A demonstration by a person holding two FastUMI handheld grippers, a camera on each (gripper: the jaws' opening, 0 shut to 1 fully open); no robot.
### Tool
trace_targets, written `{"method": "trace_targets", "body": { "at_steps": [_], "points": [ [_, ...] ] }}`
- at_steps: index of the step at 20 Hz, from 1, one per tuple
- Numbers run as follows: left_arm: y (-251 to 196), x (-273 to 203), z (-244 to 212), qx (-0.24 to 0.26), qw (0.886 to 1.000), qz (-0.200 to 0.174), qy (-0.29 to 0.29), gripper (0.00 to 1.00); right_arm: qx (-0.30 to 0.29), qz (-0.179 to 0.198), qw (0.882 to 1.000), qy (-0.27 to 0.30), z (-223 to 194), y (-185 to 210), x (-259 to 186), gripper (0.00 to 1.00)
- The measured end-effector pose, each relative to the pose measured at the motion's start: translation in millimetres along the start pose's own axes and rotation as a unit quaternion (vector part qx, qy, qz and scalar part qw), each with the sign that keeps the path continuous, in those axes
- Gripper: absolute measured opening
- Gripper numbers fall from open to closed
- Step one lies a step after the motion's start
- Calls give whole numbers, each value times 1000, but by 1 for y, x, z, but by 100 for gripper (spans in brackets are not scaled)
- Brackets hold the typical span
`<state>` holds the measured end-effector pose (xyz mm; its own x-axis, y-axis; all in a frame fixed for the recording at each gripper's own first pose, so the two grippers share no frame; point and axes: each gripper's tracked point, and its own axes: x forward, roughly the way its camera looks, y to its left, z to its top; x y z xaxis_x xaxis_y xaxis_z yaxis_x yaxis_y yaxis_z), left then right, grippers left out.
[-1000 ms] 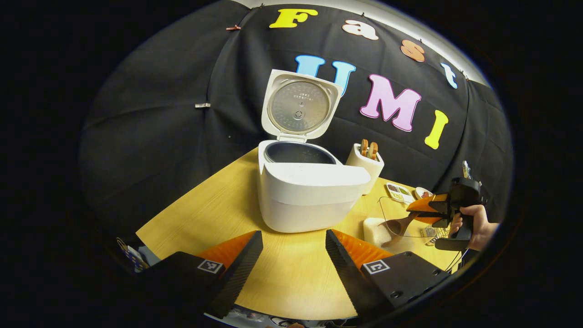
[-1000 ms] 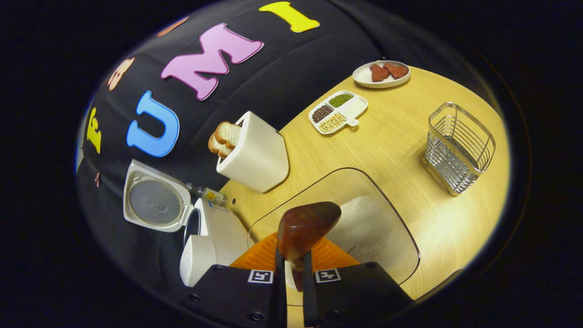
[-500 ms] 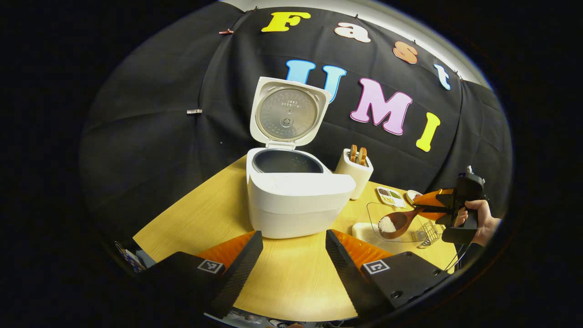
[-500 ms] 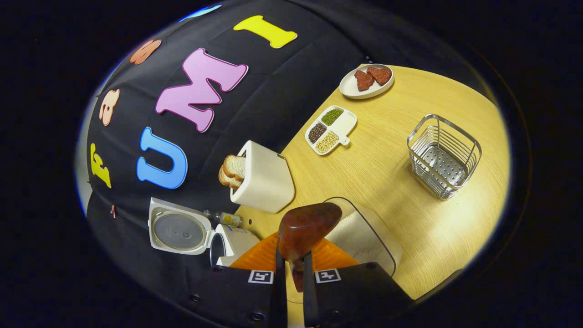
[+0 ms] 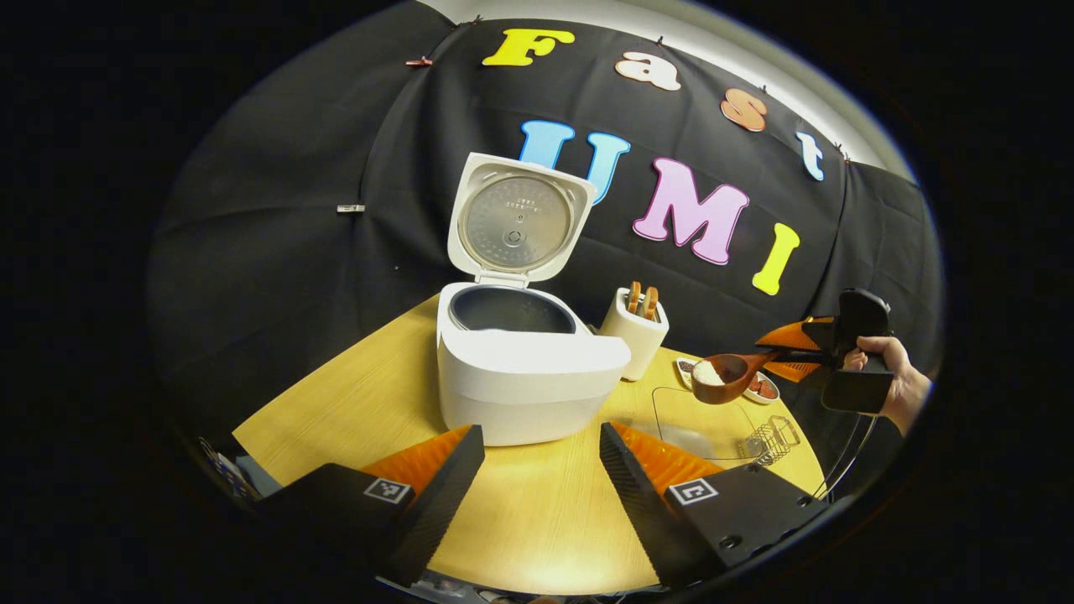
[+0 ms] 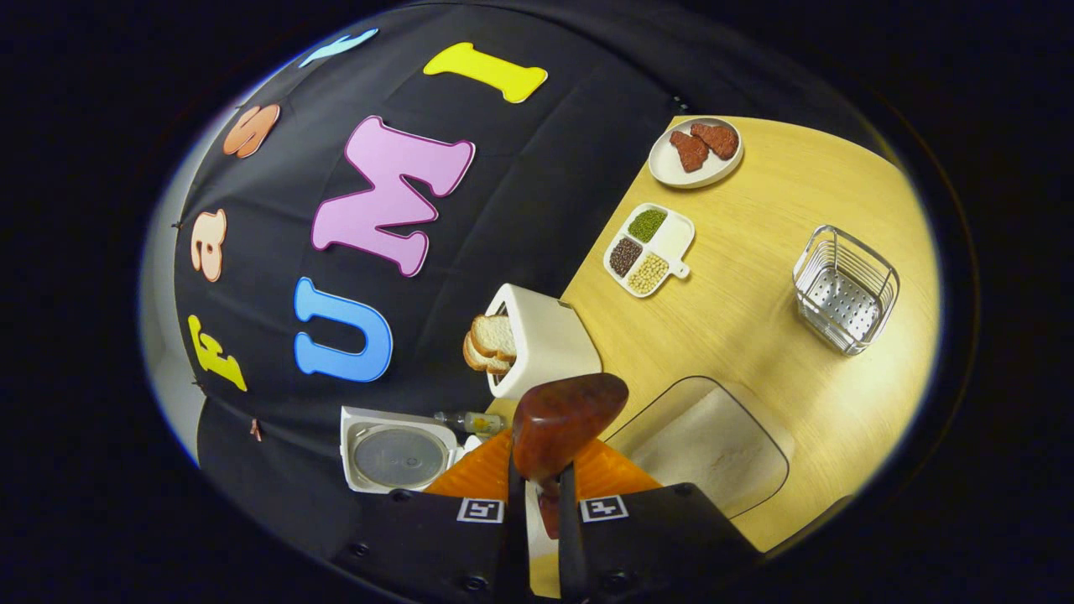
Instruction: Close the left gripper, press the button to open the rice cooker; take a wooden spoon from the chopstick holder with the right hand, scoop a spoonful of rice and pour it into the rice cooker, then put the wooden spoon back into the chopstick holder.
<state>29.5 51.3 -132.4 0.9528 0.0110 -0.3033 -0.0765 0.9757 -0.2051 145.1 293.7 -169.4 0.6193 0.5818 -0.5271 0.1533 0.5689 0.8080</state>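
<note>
Right gripper (image 6: 535, 503) clamps the wooden spoon (image 5: 728, 377) (bowl heaped with rice), held above the table beside the open rice cooker (image 5: 524, 369). Left gripper (image 5: 541, 470): jaws wide, empty.

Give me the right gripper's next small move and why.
Probably carry the spoon sideways toward the open cooker, keeping the bowl level. The spoon holds rice and hangs in the air above the rice tub, clamped in the right gripper. The lid is up and the pot is exposed, with the toaster standing between them.
</note>
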Motion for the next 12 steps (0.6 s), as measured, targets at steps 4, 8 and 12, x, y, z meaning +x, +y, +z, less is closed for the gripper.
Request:
{"method": "trace_targets", "body": {
  "at_steps": [4,8,12],
  "points": [
    [4,-6,4,4,1000,-2,-6,96,19,32,999,18,-14,36,-1,18],
    [12,-13,7,5,1000,3,-11,96,22,59,998,31,-29,71,4,18],
    [21,-16,9,4,1000,7,-13,96,17,77,995,53,-47,102,17,18]
  ]
}}
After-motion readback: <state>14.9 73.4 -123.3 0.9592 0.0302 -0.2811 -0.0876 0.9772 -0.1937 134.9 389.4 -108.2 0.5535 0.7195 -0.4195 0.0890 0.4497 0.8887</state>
